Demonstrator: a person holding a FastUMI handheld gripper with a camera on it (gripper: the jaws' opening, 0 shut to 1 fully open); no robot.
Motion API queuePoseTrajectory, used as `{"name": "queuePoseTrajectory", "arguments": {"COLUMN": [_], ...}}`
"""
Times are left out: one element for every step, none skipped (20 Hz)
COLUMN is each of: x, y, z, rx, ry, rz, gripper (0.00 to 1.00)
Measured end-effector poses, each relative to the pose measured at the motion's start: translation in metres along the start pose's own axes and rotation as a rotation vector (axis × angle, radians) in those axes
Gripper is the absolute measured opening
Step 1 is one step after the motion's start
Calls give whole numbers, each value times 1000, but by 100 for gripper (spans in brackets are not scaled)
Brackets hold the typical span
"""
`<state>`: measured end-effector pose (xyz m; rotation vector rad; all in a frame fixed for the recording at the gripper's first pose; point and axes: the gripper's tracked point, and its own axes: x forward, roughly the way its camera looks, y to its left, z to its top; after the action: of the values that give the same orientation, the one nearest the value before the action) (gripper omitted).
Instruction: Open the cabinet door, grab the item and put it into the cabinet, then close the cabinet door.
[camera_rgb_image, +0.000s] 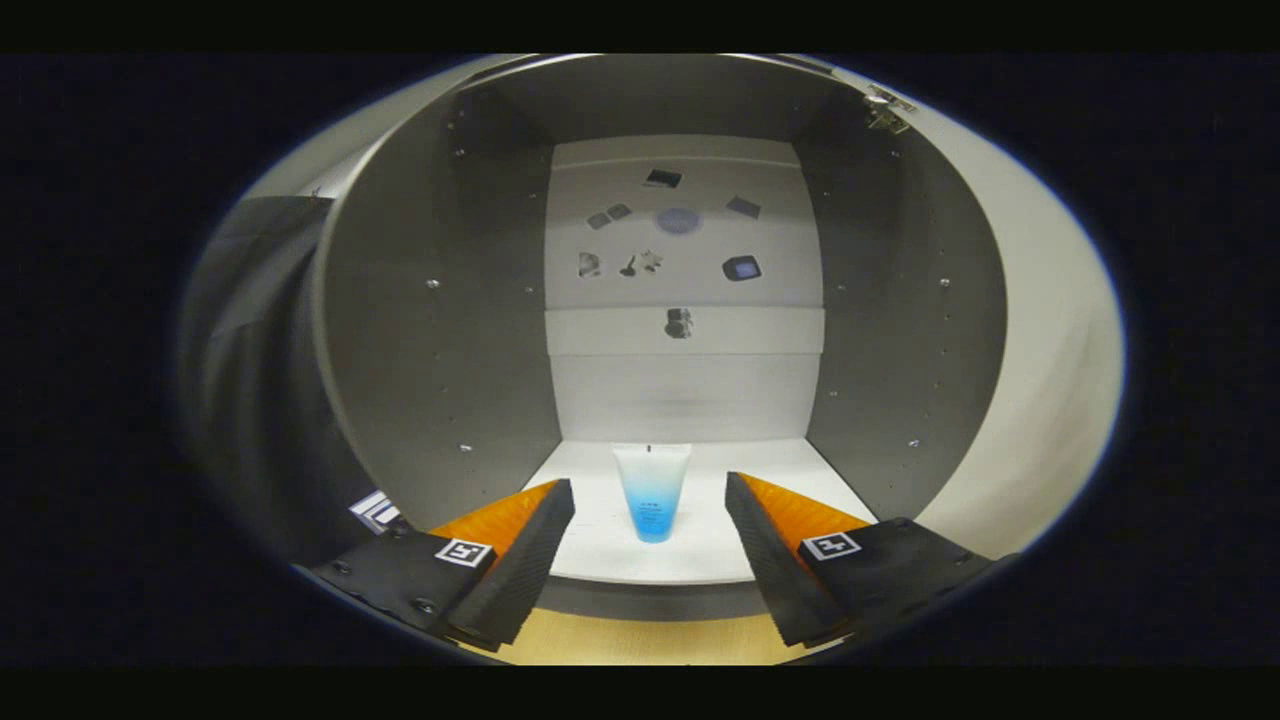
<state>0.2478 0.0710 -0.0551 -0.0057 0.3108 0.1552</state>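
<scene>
Tube (652, 492), its label print too small to read, stands upright inside the cabinet (440, 300) beyond the open claw (650, 505).

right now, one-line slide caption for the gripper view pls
Open gripper facing the open cabinet, blue tube standing upright on its floor just beyond the fingers.

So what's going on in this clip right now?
A handheld pair of tongs faces an open cabinet. A blue-tinted tube stands cap-down on the cabinet's white floor, seen between the open fingers and apart from both. The item looks already placed inside; the door, swung open beside the cabinet, is not yet closed.
</scene>
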Motion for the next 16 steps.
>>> {"name": "queuePoseTrajectory", "arguments": {"x": [-17, -35, -54, -73, -92, -110, -129, -148, -171, -188, -207, -226, -243, -259, -275, -289], "y": [7, 13, 20, 29, 38, 44, 47, 48, 47, 46, 47, 46, 42, 36, 27, 18], "z": [6, 13, 19, 23, 26, 29, 29, 29, 30, 30, 28, 26, 23, 20, 21, 19], "rx": [-3, -8, -18, -26, -27, -23, -21, -22, -25, -25, -27, -26, -25, -23, -19, -9], "ry": [-24, -49, -72, -93, -114, -128, -138, -145, -153, -158, -161, -163, -165, -169, -176, -184], "rz": [19, 39, 64, 97, 134, 162, 184, 199, 215, 232, 254, 275, 287, 288, 281, 276], "gripper": [97, 97, 97, 97, 97, 97, 97, 96, 96, 96, 96, 96, 96, 97, 97, 97]}}
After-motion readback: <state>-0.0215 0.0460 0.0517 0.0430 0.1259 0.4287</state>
